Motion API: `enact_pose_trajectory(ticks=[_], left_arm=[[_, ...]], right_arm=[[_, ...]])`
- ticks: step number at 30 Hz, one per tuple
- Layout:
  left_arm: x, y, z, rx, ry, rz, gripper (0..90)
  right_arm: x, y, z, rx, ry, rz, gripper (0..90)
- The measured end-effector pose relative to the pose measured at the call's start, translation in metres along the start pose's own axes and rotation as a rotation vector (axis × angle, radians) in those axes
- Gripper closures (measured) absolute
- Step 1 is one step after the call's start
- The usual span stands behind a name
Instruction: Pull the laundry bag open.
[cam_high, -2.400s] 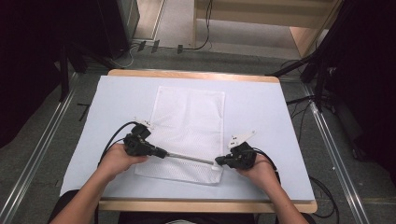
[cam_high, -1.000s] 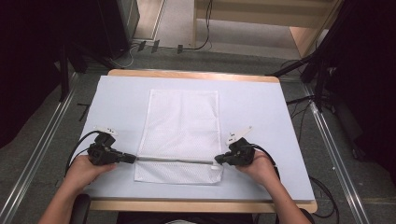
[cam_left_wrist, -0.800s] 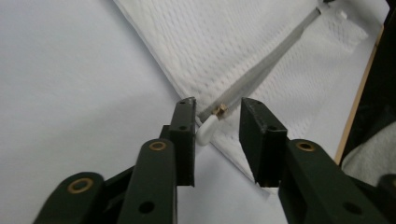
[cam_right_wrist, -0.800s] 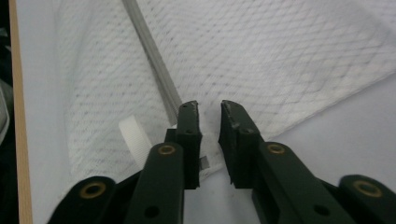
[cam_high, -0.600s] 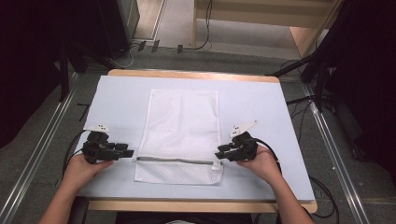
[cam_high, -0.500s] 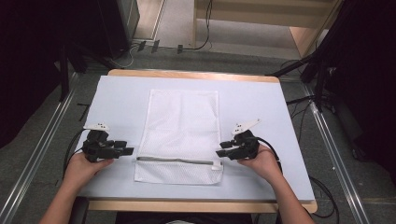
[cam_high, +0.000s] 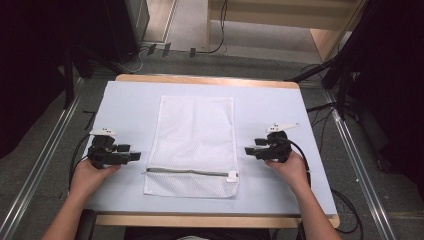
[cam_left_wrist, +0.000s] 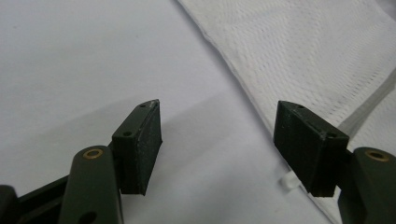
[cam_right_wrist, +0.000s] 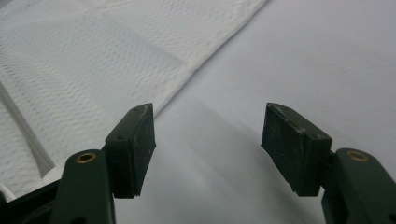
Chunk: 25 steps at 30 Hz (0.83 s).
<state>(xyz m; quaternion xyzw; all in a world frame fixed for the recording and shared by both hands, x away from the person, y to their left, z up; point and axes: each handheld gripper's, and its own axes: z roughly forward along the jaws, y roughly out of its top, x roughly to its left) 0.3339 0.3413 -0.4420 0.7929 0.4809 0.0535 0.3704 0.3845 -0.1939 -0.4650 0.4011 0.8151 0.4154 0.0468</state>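
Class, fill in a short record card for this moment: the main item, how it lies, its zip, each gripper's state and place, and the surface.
item: white mesh laundry bag
lie: flat, long side running away from the person
zip: zipper across the near end, closed
left gripper: jaws have just been opening, nothing between them, beside the bag's left edge, apart from it
right gripper: jaws have just been opening, empty, beside the bag's right edge, apart
surface: pale table cover

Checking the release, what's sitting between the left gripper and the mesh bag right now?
Nothing: in the high view a bare strip of the white table cover separates the left gripper, its jaws just opened and empty, from the mesh bag.
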Motion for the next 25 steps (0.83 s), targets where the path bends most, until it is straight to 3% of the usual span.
enact_pose_trajectory(ticks=[6, 18, 25], left_arm=[[0.0026, 0.0002, 0.0031, -0.009, 0.046, 0.014, 28.3], [0.0029, 0.0017, 0.0084, 0.017, 0.048, 0.022, 27.7], [0.0033, 0.0012, 0.0096, 0.026, 0.047, 0.020, 27.7]], right_arm=[[-0.0067, -0.0033, -0.0030, -0.006, -0.032, 0.022, 34.6], [-0.0063, -0.0083, -0.0022, 0.012, -0.048, 0.018, 34.0], [-0.0049, -0.0091, 0.0007, 0.040, -0.091, -0.032, 31.2]])
